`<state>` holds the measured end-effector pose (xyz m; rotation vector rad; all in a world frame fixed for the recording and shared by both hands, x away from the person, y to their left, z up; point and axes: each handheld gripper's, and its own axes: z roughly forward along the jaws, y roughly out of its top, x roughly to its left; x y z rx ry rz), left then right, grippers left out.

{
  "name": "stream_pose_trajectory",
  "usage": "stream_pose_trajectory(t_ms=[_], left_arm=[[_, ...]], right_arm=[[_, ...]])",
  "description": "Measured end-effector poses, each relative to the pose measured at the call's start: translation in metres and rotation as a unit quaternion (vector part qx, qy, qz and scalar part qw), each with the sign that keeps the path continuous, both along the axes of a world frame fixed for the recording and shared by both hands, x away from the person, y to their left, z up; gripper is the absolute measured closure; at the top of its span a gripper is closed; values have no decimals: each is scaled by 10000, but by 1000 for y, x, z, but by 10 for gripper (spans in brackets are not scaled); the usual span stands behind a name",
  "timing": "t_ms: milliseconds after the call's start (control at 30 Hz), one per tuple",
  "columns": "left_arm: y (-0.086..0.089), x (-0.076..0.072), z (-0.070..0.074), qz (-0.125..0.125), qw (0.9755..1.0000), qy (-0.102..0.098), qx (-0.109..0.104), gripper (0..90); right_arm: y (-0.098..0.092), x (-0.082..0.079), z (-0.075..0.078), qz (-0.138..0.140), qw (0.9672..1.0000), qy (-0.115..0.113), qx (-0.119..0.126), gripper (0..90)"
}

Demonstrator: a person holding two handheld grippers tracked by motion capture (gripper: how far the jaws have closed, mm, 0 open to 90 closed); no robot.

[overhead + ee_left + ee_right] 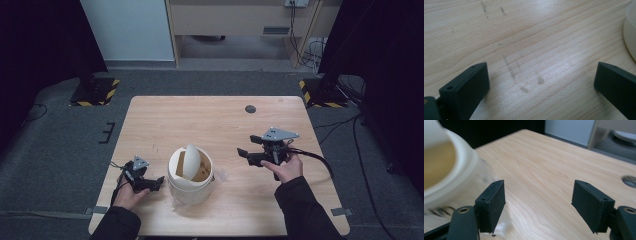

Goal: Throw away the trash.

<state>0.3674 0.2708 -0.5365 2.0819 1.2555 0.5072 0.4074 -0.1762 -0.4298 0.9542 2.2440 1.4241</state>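
High view: white bin [190, 175] with tilted swing lid stands on bench [215, 120]. Left hand-held gripper [159, 181], jaws wide and empty, lies just beside it; right hand-held gripper [242, 152], jaws wide, empty, sits apart.

A wooden table [165, 115] (with a round grommet [250, 109]) stands on grey carpet [55, 145].

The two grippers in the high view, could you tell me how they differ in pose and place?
The left gripper lies low beside the white bin, almost at its wall; the right gripper is held higher and well apart from the bin. The right gripper carries a large grey plate that shows clearly; the left gripper's plate looks smaller. Both point toward the bin with jaws open and nothing between them.
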Motion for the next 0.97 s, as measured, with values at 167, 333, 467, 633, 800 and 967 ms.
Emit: stream_pose_trajectory(t_ms=[167, 333, 467, 633, 800, 967], left_arm=[[0, 0, 0, -1, 10000, 2, 1, 0], [0, 0, 0, -1, 10000, 2, 1, 0], [0, 0, 0, 0, 10000, 1, 1, 0], [0, 0, 0, 0, 10000, 0, 1, 0], [0, 0, 0, 0, 10000, 1, 0, 0], [0, 0, 0, 1, 10000, -1, 1, 0]], right_arm=[[-20, 9, -26, -339, 9988, 274, -211, 263], [-38, 16, -47, -664, 9954, 531, -432, 241], [-49, 20, -61, -804, 9921, 710, -652, 217], [-59, 24, -78, -971, 9876, 890, -851, 192], [-67, 27, -92, -997, 9811, 1029, -1304, 170], [-71, 29, -96, -1056, 9778, 1055, -1467, 146]])
